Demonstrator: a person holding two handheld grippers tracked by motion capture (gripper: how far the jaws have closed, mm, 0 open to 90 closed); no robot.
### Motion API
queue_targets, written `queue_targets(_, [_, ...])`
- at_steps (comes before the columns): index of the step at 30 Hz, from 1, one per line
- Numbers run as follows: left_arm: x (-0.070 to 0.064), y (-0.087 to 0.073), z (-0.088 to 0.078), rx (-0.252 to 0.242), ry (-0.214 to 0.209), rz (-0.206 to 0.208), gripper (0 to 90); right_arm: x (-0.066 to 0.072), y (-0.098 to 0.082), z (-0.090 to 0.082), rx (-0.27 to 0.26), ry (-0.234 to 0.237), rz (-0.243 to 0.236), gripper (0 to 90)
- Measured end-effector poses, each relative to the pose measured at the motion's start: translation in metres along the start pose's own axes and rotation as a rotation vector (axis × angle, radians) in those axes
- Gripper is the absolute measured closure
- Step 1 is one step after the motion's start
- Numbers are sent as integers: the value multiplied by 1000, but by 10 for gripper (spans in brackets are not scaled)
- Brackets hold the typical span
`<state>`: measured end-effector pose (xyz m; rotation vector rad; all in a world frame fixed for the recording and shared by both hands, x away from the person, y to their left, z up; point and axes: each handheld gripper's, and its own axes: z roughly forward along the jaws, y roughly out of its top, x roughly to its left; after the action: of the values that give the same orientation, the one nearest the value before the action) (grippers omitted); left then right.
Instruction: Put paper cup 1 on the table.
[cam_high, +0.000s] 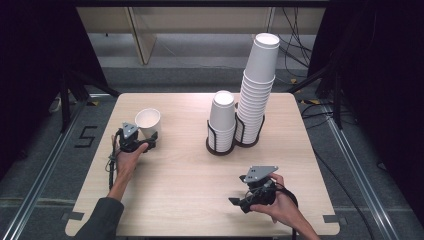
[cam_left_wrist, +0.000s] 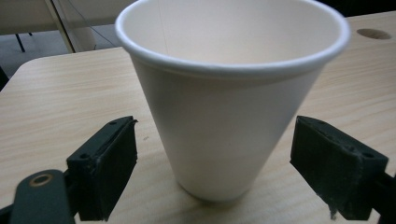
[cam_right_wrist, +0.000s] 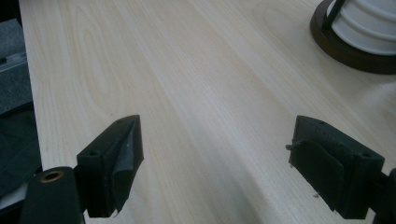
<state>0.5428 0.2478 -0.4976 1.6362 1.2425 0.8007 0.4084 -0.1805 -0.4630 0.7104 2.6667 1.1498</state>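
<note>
Two cup stacks up high; paper cup between left gripper jaws.

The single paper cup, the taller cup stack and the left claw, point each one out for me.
single paper cup (cam_left_wrist: 224, 126), left gripper view, middle of its outer wall.
taller cup stack (cam_high: 256, 95), high view, side of the stacked rims.
left claw (cam_high: 146, 141), high view, between its fingertips beside the cup's base.
</note>
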Motion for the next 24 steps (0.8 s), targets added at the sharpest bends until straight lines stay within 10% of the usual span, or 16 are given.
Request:
queue_targets(5, [-7,-4,-21,41,-15,2,141,-1,-1,-1,-2,-7,11,181])
queue_targets(10, [-21,-3,-51,-14,-46,-60,141,-3,-1,-3,-15,-23,3,177])
queue_targets(24, [-67,-11,-124,-113,-184,-36,142,-8,-4,-9,-32,-83,40,177])
